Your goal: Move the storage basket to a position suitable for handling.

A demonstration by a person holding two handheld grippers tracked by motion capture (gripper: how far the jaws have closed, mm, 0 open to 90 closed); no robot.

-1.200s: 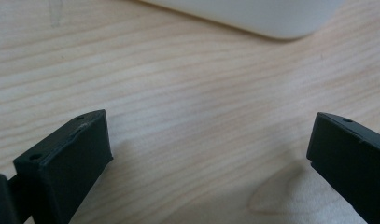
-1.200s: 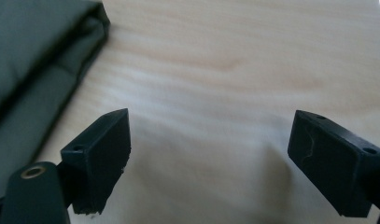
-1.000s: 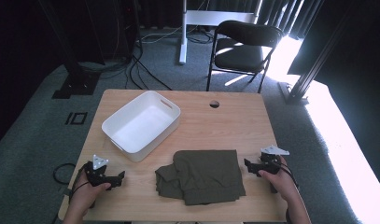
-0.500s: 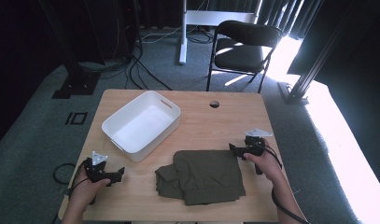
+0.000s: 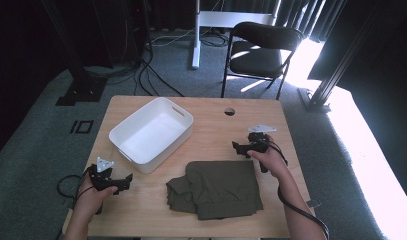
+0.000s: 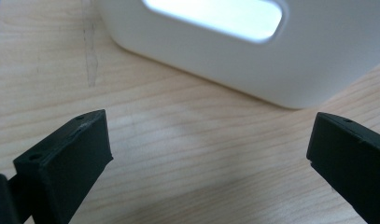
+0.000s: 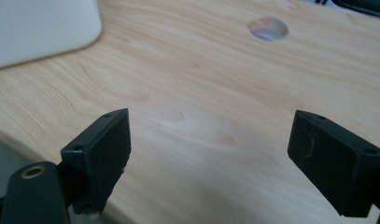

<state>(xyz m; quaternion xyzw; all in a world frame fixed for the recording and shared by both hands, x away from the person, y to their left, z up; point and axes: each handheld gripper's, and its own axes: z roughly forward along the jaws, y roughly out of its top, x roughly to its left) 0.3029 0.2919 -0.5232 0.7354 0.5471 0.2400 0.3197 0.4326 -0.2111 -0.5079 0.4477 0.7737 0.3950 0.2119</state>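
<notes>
Left tongs [image 5: 125,179] spread wide, empty, right tongs [image 5: 237,146] likewise.

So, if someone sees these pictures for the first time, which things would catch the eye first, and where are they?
Probably the white tub, empty, on the left half of the wooden table, and the folded dark olive cloth lying near the front edge. Next come the two black grippers: the left gripper near the front left corner, the right gripper just beyond the cloth's far right corner, both with jaws wide apart and holding nothing.
</notes>
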